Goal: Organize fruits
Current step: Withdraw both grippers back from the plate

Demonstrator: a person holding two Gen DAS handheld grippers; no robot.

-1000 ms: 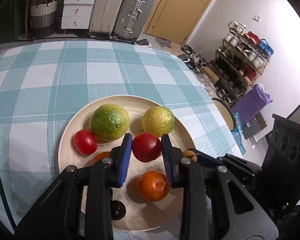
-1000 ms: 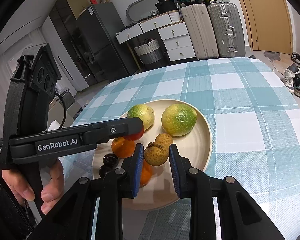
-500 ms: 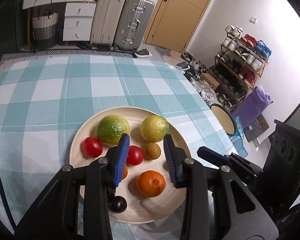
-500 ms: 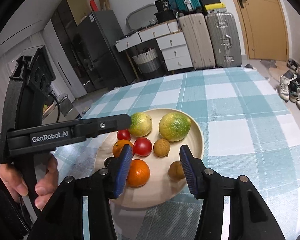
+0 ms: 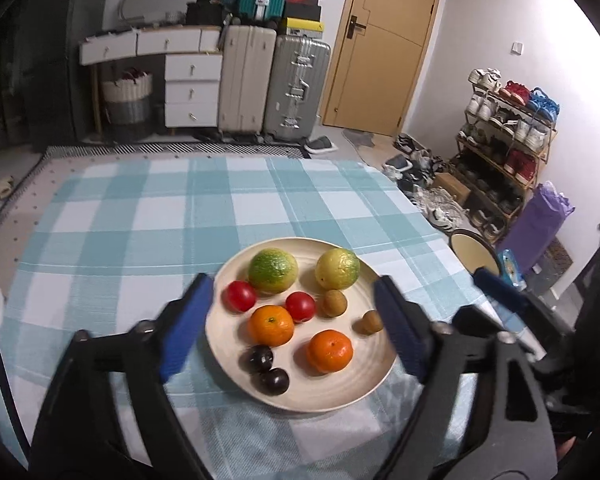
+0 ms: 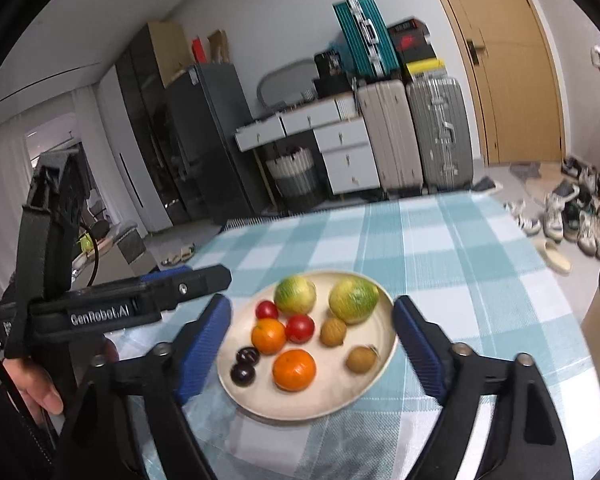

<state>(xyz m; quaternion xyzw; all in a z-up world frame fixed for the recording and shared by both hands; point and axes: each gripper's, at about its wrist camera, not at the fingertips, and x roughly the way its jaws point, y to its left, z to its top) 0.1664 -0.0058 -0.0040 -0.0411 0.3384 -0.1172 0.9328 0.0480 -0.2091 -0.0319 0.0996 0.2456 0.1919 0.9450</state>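
A cream plate [image 5: 382, 376] [image 6: 374, 384] on the checked tablecloth holds two green-yellow citrus [image 5: 273, 271] [image 6: 353, 300], two tomatoes [image 5: 300, 306] [image 6: 300, 328], two oranges [image 5: 329, 351] [image 6: 294, 369], two brown longans [image 5: 371, 321] [image 6: 362, 359] and two dark plums [image 5: 274, 381] [image 6: 243, 373]. My left gripper [image 5: 290, 324] is open wide, empty, raised above the plate's near side. My right gripper [image 6: 312, 344] is open wide and empty, also pulled back above the plate. The left gripper's body [image 6: 140, 300] shows at the left of the right wrist view.
The blue-and-white tablecloth [image 5: 160, 216] covers the table. A cream round stool [image 5: 474, 250] stands off the table's right edge. Suitcases [image 5: 276, 84], drawers, a door and a shoe rack [image 5: 508, 136] are in the room behind.
Both grippers let go of their fruit, the left a tomato and the right a longan, opened wide and pulled back and up from the plate. All fruit now lies on the plate.
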